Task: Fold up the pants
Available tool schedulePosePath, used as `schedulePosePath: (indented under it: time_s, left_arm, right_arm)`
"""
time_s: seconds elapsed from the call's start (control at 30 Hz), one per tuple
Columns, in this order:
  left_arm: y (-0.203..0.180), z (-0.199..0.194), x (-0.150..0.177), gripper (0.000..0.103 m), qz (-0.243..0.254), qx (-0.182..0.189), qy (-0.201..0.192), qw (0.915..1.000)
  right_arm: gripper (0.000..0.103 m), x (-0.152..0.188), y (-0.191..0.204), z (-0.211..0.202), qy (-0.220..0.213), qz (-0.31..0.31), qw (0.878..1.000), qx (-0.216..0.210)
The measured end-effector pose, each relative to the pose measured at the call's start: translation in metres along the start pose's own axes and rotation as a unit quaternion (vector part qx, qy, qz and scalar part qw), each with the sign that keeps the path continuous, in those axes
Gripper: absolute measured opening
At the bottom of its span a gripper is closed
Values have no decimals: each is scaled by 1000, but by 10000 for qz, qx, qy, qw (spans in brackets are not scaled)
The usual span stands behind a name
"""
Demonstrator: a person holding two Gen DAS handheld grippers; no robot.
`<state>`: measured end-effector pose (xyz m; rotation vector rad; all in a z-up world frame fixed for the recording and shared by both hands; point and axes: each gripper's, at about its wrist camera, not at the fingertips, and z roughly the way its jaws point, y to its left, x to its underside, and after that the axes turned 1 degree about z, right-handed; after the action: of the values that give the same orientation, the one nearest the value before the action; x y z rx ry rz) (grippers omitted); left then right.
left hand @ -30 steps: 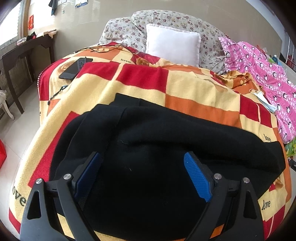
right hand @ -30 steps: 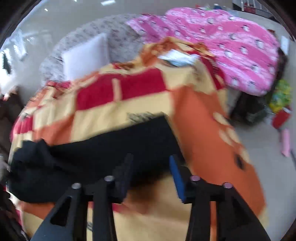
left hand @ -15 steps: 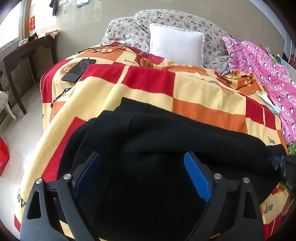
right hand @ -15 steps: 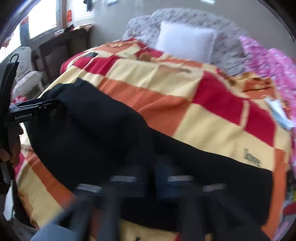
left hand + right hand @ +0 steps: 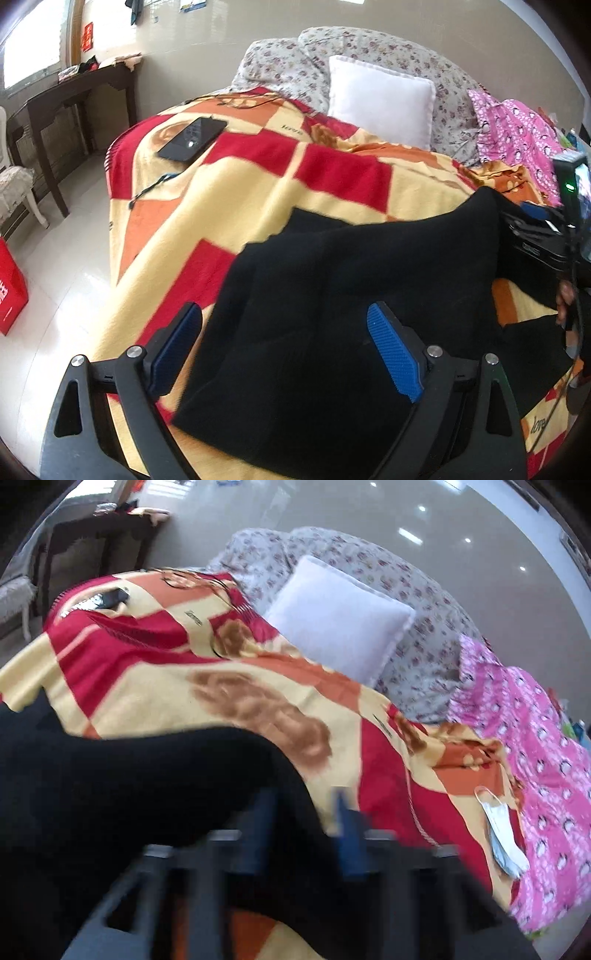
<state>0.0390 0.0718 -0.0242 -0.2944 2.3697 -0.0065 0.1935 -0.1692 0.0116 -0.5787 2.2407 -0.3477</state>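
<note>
While the black pants (image 5: 332, 295) lie folded over on the checked blanket (image 5: 258, 177) at the bed's near edge, filling the centre and lower right of the left wrist view, the left gripper (image 5: 284, 350) hangs over them w/ jaws wide, blue pads clear of the cloth. Right gripper (image 5: 306, 819) is blurred at lower centre of its own view; jaws have just been opening, a fold of pants between them, but can't tell if the pads press on it. White pillow (image 5: 380, 103) sits at upper centre, phone (image 5: 192, 138) upper left, face mask (image 5: 498, 834) at right.
</note>
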Motion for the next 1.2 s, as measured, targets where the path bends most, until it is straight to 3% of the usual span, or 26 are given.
schedulePosePath:
  time_s: [0.1, 0.23, 0.37, 0.47, 0.6, 0.9, 1.07, 1.1, 1.2]
  left_arm:
    - [17, 0, 4, 92, -144, -30, 65, 9999]
    - [33, -5, 5, 92, -317, 17, 103, 9994]
    - [42, -7, 9, 92, -393, -1, 153, 9991]
    - [45, -6, 12, 92, -357, -51, 230, 9991]
    - [52, -1, 16, 92, -403, -124, 365, 9984]
    - [59, 5, 23, 92, -433, -151, 467, 9979]
    - [60, 6, 25, 92, -476, -135, 505, 9975]
    - [60, 5, 25, 92, -465, -140, 489, 9976]
    - [59, 3, 24, 92, -440, -129, 458, 9979]
  right_arm:
    - [65, 16, -21, -27, -116, 560, 9976, -400]
    - [72, 30, -33, -67, -143, 1198, 9814, -1493]
    - [72, 50, -6, -88, -49, 1312, 9554, -2644]
    - [72, 55, 26, -95, 4, 1109, 9467, -3024]
    - [72, 44, 62, -101, -21, 756, 9470, -3121]
    - [72, 64, 139, -136, 93, -23, 9264, -3765]
    - [72, 80, 177, -146, 48, -700, 9310, -3583]
    - [70, 82, 184, -146, 26, -838, 9341, -3470]
    - [45, 89, 195, -139, 6, -1049, 9451, -3096]
